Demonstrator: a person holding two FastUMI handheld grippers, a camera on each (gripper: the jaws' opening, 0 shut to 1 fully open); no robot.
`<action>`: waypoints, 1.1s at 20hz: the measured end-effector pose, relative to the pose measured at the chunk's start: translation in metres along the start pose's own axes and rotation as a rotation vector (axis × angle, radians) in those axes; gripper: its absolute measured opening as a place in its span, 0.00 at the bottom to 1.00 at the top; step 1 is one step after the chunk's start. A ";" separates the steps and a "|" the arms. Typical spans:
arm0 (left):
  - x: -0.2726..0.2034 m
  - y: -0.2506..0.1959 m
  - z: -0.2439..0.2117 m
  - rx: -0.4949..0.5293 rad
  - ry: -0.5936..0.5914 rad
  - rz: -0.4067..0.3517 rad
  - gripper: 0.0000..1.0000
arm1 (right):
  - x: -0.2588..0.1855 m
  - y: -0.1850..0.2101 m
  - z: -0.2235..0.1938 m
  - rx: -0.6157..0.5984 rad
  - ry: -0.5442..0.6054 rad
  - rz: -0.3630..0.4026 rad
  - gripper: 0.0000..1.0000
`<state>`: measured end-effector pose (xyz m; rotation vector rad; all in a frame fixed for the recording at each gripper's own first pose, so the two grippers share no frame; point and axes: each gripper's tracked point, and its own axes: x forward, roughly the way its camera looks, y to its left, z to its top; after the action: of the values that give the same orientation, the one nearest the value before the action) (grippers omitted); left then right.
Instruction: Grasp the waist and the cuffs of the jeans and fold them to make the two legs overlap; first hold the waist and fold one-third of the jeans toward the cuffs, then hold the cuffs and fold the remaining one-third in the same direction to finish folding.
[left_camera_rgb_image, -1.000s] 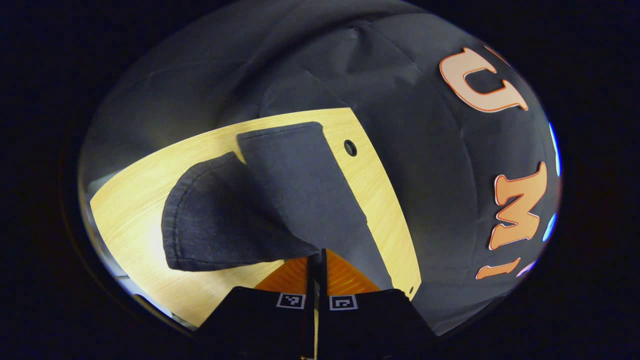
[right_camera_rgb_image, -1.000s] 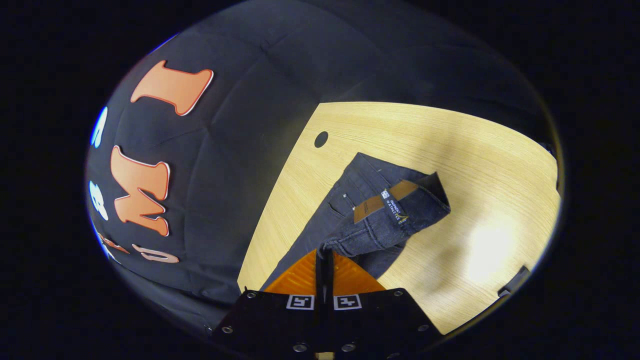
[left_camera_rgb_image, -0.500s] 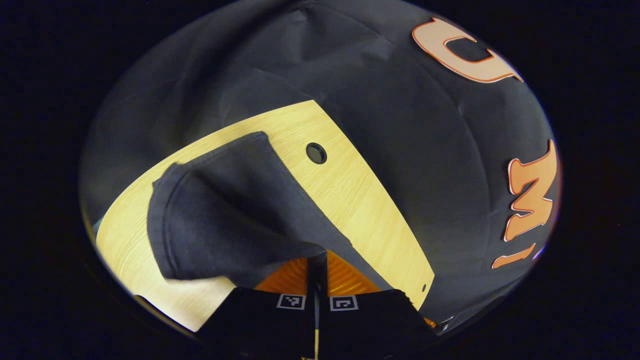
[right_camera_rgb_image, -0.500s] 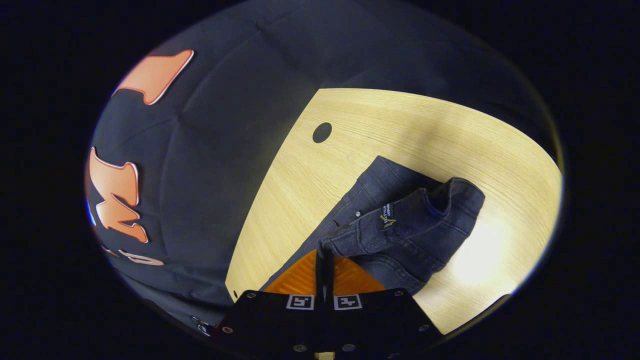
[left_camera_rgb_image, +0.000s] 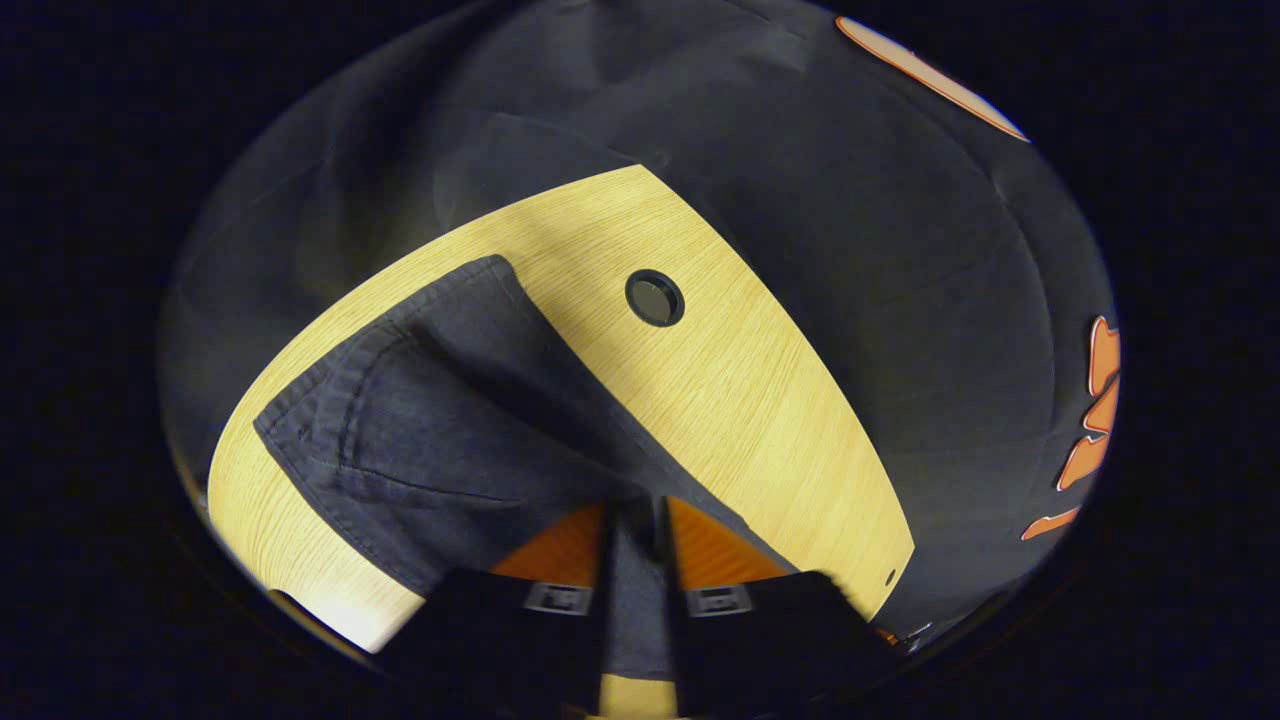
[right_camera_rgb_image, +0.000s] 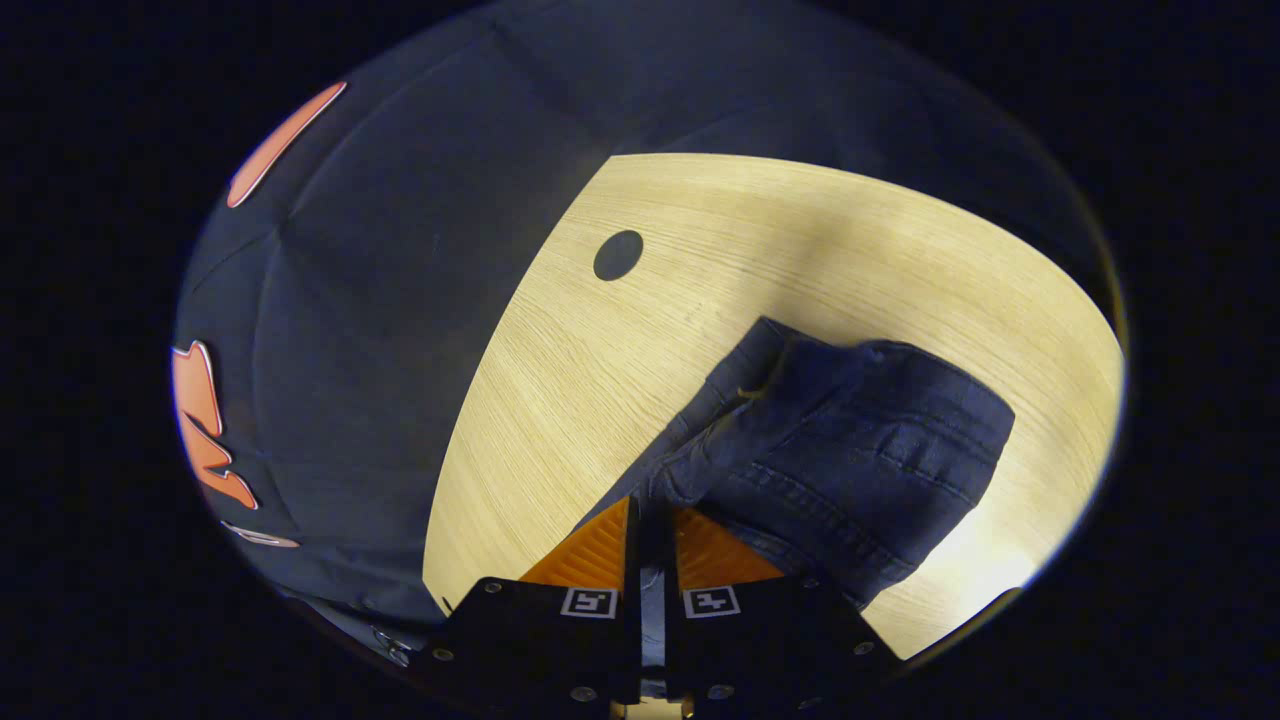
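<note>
The dark jeans (left_camera_rgb_image: 440, 420) lay on the wooden bench (left_camera_rgb_image: 760, 400), and one end of them was folded back over the rest, with its hem toward the near edge of the bench. In the left gripper view the left tool (left_camera_rgb_image: 634, 545) had its fingers a little apart with denim between them, so I cannot tell whether it clenched the cloth or had released it. In the right gripper view the right tool (right_camera_rgb_image: 648, 540) was clenched on the folded jeans (right_camera_rgb_image: 850, 460), near the round hole (right_camera_rgb_image: 618, 255) at the bench's far edge.
</note>
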<state>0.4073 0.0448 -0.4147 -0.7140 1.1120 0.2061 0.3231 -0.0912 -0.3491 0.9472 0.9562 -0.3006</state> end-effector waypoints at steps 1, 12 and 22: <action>-0.004 0.004 0.012 0.025 -0.031 0.025 0.51 | 0.001 0.004 0.002 -0.011 -0.001 0.009 0.11; -0.102 -0.061 0.063 0.278 -0.279 -0.084 0.98 | -0.080 0.048 0.028 -0.167 -0.173 0.119 0.98; -0.287 -0.174 -0.003 0.473 -0.577 -0.358 0.98 | -0.170 -0.007 0.031 -0.237 -0.300 0.148 0.98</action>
<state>0.3616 -0.0346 -0.0918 -0.3769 0.4396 -0.1515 0.2392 -0.1494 -0.2093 0.7260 0.6270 -0.1923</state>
